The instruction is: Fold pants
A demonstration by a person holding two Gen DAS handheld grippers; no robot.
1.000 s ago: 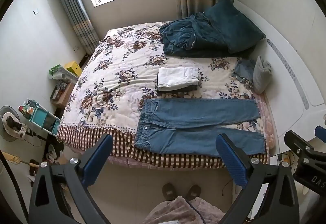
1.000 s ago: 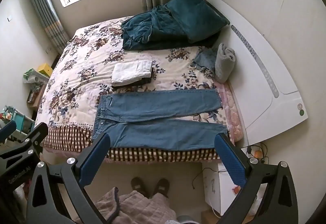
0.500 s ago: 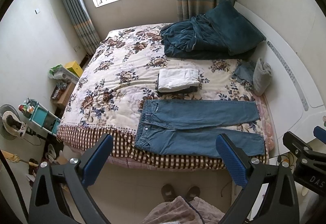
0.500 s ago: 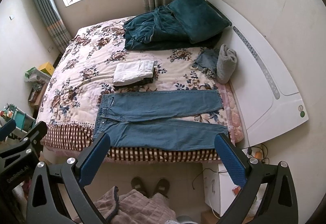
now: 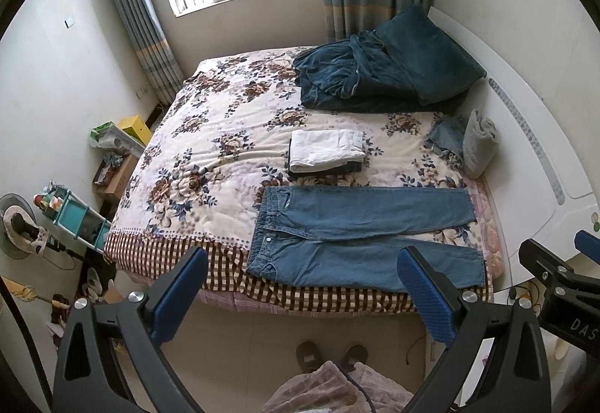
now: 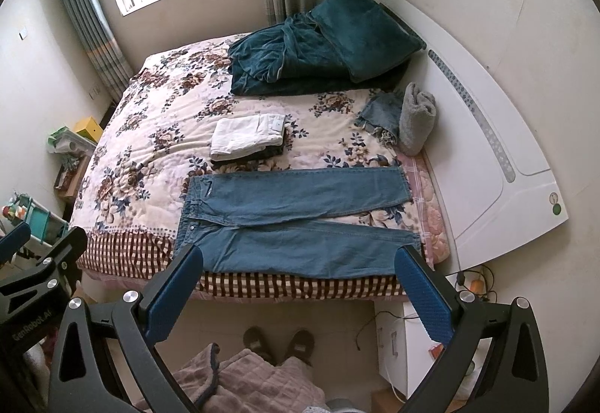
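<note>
— Bed first: wide, quilted, checked edge nearest. Room to work?
— Plenty in the middle, less near the jeans. Spread flat along the near edge, waistband left, legs running right, slightly splayed at the hems, nothing folded yet. Lower leg right at the brink, so could slide off if dragged.
— Snags nearby?
— White stack just beyond the upper leg. Could get knocked or caught if a leg is flipped too far back. Grey roll and denim scrap near the hems, likely out of the way.
— And the tongs?
— Left gripper spread wide, holding nothing, well above the bed. Right gripper the same: apart, empty, high over the near edge.
— Worst risk, then?
— Probably pinching one layer only at waistband or hem, leaving the leg twisted. Also uneven lifts, since denim is stiff and heavy; could skew the fold.
</note>
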